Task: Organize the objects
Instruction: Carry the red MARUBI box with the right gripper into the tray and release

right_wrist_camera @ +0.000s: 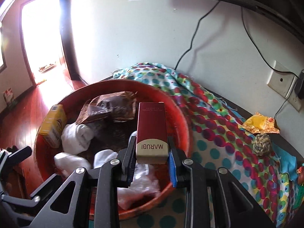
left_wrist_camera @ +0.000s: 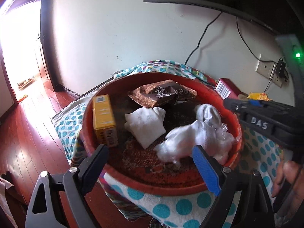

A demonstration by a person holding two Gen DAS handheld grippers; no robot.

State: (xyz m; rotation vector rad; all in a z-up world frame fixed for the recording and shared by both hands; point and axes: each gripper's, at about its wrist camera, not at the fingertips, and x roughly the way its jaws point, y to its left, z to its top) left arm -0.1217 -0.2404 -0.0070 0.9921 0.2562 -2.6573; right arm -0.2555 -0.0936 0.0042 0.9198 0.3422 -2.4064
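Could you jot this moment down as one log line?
right gripper: shut on red box | above orange basin | left gripper: open, empty

Your doorway blows out white, throwing glare along the floor beside it. Walls bend at the edges, and the white cloths smear slightly.
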